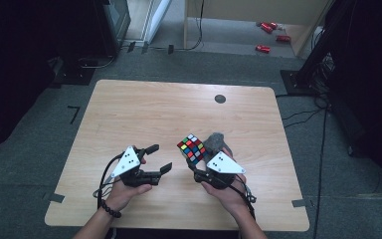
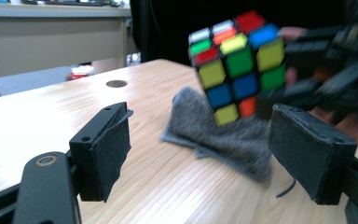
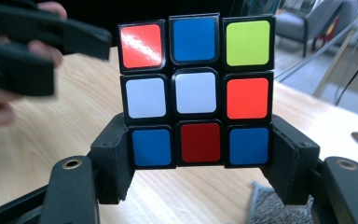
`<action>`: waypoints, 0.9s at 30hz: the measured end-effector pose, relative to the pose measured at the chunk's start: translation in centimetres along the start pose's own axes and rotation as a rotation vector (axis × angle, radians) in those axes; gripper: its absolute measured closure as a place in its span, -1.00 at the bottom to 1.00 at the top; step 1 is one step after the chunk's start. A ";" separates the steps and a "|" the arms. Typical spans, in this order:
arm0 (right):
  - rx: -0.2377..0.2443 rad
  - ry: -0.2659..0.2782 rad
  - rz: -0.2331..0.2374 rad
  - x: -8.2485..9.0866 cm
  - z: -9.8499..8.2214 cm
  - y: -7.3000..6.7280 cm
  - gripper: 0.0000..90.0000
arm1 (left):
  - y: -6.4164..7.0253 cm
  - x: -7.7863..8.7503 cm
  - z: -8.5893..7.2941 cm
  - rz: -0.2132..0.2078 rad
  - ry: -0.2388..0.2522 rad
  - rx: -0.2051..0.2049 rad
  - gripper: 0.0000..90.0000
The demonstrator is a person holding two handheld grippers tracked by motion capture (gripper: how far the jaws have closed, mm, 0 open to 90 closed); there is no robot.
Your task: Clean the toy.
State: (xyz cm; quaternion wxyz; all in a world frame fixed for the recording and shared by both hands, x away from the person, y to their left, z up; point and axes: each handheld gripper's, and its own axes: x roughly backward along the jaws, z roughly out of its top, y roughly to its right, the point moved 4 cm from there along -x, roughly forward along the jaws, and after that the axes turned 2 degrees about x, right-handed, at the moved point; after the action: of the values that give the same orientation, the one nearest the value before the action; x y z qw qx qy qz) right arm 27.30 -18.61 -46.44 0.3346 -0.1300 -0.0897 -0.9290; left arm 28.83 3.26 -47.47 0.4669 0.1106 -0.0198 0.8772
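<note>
While clamped in the right gripper, cube above grey cloth, seemingly mid-table; left gripper wide, empty.

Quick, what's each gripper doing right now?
Left gripper: open, holding nothing.
Right gripper: closed on the cube, off the table.

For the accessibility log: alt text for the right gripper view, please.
The right gripper clamps a scrambled cube by its bottom row, above the wooden table. The left gripper is blurred at upper left; a grey cloth peeks in below.
</note>
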 end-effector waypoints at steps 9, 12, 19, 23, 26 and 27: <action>-0.110 -0.042 0.078 0.4 0.9 -1.0 -0.24 | 1.5 -1.0 -0.9 0.053 -0.068 -0.181 -0.55; -0.148 -0.068 0.110 0.3 1.0 -1.3 -0.24 | 1.9 -1.2 -1.1 0.057 -0.070 -0.222 -0.57; -0.194 -0.113 0.154 0.1 1.1 -1.8 -0.24 | 2.4 -1.5 -1.5 0.091 -0.081 -0.328 -0.57; -0.227 -0.140 0.189 0.0 1.2 -2.2 -0.24 | 2.7 -1.7 -1.7 0.103 -0.080 -0.365 -0.60; -0.238 -0.169 0.200 -0.2 1.0 -2.4 -0.24 | 2.7 -1.7 -1.8 0.115 -0.077 -0.380 -0.62; -0.243 -0.175 0.200 -0.3 0.9 -2.4 -0.24 | 2.7 -1.7 -1.8 0.120 -0.078 -0.385 -0.62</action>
State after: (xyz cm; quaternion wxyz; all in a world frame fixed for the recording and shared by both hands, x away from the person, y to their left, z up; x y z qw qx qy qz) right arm 26.12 -16.38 -45.85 0.3981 -0.2579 0.0079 -0.8803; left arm 27.21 0.57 -49.37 0.4252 0.0520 -0.2117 0.8785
